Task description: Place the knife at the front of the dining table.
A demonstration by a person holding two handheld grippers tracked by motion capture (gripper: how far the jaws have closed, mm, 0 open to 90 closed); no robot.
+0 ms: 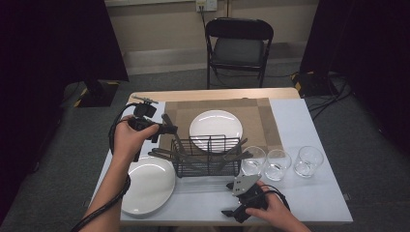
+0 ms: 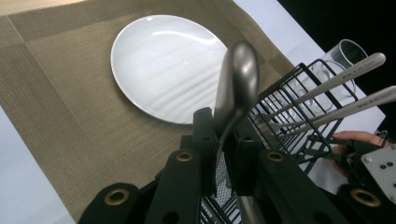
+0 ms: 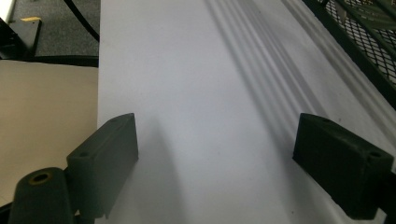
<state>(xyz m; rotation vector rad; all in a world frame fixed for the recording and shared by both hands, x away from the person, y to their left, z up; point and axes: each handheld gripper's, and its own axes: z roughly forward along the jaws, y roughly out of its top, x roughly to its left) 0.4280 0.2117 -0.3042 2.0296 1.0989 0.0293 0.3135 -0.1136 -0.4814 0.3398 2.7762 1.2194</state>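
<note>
While the person's left forearm reaches up the left side of the table, the left hand (image 1: 126, 137) is bent at the wrist and turns the left gripper (image 1: 167, 129) to point rightward, toward the black wire basket (image 1: 207, 157). Its jaws are clamped on the handle of a spoon (image 2: 236, 86), as the left gripper view shows: the metal stem runs down between the two black pads, and the bowl rises above them, tilted and seen nearly edge-on. The spoon is smooth, grey and shiny, with a bright highlight across the rounded bowl. It sits just above the left end of the basket, at the edge of the woven brown placemat (image 2: 60, 93), with a white plate (image 2: 168, 65) on the mat beyond it. More cutlery handles (image 2: 345, 70) lean out of the basket to the right, pale and slender, and a clear glass (image 2: 343, 53) stands behind them. In the high view a second white plate (image 1: 147, 186) lies at the near left of the table, just beside the basket, and three glasses (image 1: 280, 163) stand in a row to the basket's right. The right hand (image 1: 270, 208) rests low at the near edge, holding the right gripper (image 1: 232, 212) close to the white tabletop (image 3: 196, 93); its jaws stand wide apart with nothing between them, and the basket's mesh corner (image 3: 369, 37) is nearby.
</note>
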